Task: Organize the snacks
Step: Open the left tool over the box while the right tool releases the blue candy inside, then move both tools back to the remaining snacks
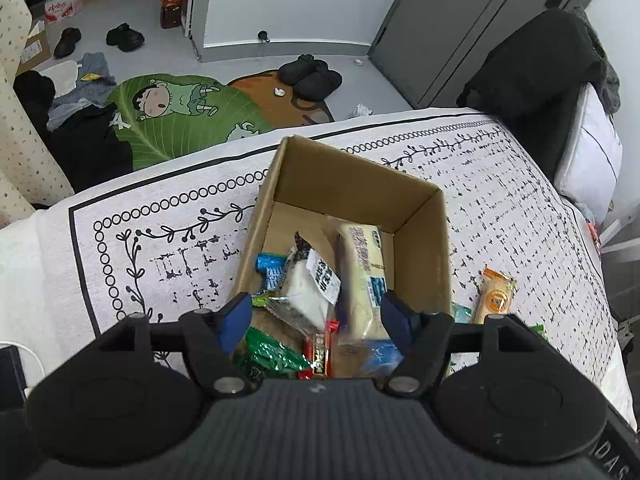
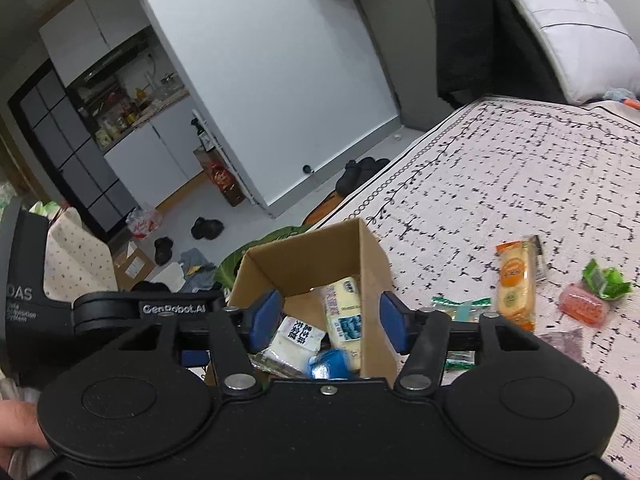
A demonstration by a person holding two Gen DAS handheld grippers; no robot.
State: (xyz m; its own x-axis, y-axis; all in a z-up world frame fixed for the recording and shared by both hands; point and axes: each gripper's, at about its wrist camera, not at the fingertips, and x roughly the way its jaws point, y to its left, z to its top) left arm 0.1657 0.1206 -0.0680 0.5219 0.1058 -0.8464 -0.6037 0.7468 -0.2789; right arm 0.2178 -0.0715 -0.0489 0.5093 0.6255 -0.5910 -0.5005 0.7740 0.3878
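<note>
An open cardboard box (image 1: 352, 184) (image 2: 304, 264) stands on a black-patterned white cloth (image 1: 500, 184). In it lie a pale yellow packet (image 1: 360, 268) (image 2: 344, 312), a white packet with a black label (image 1: 316, 284) (image 2: 296, 340), a blue wrapper (image 1: 270, 272), a green foil pack (image 1: 272, 354) and a red bar (image 1: 320, 348). My left gripper (image 1: 316, 318) hangs open over the box's near end with nothing between its fingers. My right gripper (image 2: 330, 322) is open above the same box. A blurred blue packet (image 2: 330, 362) shows just below it, inside the box.
Loose snacks lie on the cloth right of the box: an orange packet (image 2: 516, 284) (image 1: 496, 296), a green one (image 2: 604, 282), a pink one (image 2: 582, 304) and a teal-white one (image 2: 460, 304). A pillow (image 2: 580, 40) and dark clothing (image 1: 532, 68) are beyond. A cluttered floor lies past the cloth's far edge.
</note>
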